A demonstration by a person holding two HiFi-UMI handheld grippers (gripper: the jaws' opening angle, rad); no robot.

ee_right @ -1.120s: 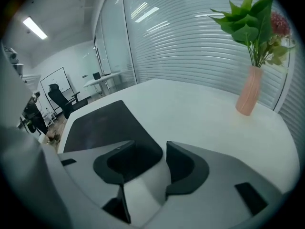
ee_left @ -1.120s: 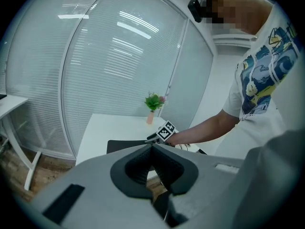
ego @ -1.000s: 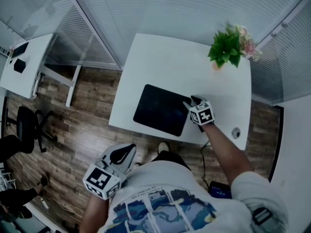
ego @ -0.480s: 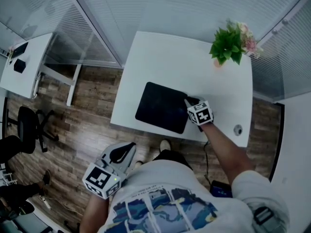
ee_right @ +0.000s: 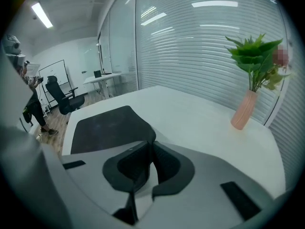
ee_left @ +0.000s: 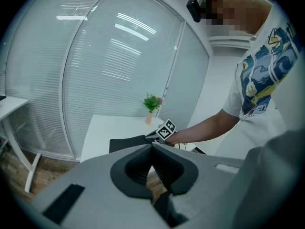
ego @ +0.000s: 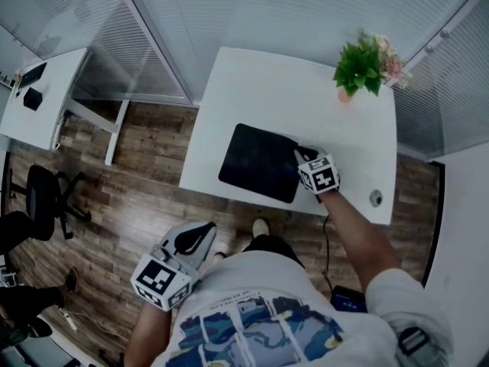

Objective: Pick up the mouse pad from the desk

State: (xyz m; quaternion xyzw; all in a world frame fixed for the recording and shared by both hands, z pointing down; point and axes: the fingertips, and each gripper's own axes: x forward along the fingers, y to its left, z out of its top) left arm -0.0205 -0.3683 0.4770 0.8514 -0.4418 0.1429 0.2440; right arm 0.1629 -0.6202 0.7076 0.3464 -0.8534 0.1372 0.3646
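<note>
The black mouse pad point(ego: 260, 163) lies on the white desk point(ego: 290, 90) near its front edge. My right gripper point(ego: 304, 157) is at the pad's right edge, and its jaws are closing with that edge between them. In the right gripper view the pad point(ee_right: 105, 128) runs into the right gripper point(ee_right: 151, 144), and its near corner curls up off the desk. My left gripper point(ego: 200, 232) hangs low beside my body, off the desk, over the wooden floor. In its own view the left gripper point(ee_left: 152, 147) is shut and empty, looking towards the pad point(ee_left: 126, 143).
A potted plant point(ego: 363, 67) in a pink vase stands at the desk's far right corner. A round cable grommet point(ego: 375, 198) sits near the front right corner. A second white desk point(ego: 38, 98) and a black office chair point(ego: 42, 197) stand to the left, past glass partitions.
The right gripper's jaws have closed on the pad's right edge, and that hand has risen a little. The left gripper stays low by my side.
</note>
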